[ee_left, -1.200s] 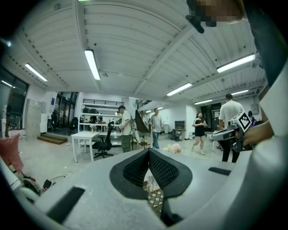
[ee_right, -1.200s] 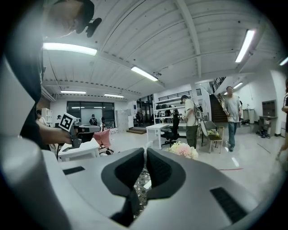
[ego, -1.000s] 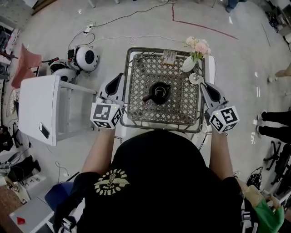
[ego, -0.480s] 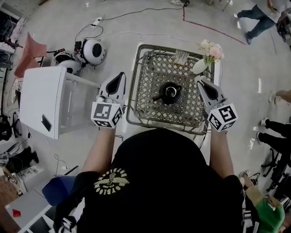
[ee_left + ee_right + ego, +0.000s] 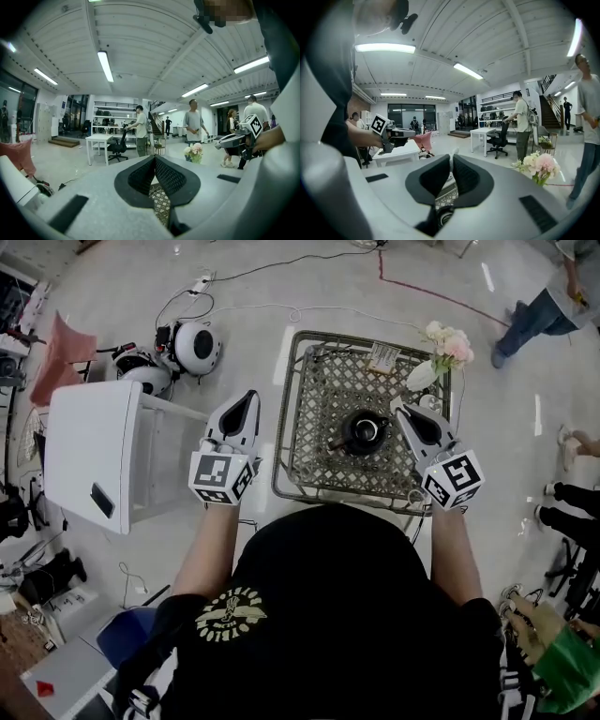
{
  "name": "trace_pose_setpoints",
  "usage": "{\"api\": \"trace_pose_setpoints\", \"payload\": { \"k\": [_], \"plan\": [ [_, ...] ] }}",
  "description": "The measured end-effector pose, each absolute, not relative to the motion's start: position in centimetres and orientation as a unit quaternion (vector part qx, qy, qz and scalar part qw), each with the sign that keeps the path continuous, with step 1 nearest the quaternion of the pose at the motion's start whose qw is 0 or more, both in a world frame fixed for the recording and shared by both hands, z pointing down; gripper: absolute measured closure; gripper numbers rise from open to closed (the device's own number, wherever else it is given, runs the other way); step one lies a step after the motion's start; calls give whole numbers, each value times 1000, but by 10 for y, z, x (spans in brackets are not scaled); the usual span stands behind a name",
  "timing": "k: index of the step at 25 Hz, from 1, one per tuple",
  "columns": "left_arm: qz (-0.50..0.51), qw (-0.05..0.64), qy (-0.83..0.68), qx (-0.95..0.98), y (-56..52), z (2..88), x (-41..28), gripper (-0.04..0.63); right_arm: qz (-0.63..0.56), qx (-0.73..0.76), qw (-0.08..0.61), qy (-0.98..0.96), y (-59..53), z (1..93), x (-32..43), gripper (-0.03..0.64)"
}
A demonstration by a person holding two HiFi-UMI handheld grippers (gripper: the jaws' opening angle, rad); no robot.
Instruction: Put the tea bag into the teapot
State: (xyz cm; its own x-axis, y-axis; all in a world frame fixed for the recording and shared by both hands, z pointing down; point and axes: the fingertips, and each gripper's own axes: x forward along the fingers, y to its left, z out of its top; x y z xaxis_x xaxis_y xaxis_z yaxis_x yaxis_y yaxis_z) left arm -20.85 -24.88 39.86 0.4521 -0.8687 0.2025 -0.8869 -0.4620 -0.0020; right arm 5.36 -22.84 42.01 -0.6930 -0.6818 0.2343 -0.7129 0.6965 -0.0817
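The left gripper (image 5: 250, 397) is closed on nothing. The tea bag (image 5: 451, 157) is pinched in the right gripper (image 5: 398, 410), just beside the teapot (image 5: 364, 431); if released off-centre, it could be dropped onto the table (image 5: 319, 432).

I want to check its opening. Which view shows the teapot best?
The head view: the black teapot sits whole on the lattice table, seen from above, opening visible. The right gripper view shows only a dark sliver, likely its rim, below its fingers; the left gripper view shows none of it.
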Motion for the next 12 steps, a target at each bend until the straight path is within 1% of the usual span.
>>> {"api": "trace_pose_setpoints", "payload": {
  "k": [2, 3, 5, 6, 12],
  "plan": [
    [89, 53, -513, 852, -251, 400, -213, 598, 85, 376, 83, -919, -227, 419, 48, 594],
    [90, 54, -511, 853, -253, 401, -216, 598, 87, 373, 78, -920, -226, 418, 45, 581],
    [91, 56, -508, 855, -256, 404, -219, 598, 88, 371, 75, -922, -224, 419, 41, 520],
    [91, 56, -506, 856, -257, 405, -220, 598, 88, 372, 74, -921, -224, 420, 40, 511],
    [85, 55, -487, 867, -263, 405, -217, 598, 85, 391, 74, -913, -221, 418, 38, 505]
  ]
}}
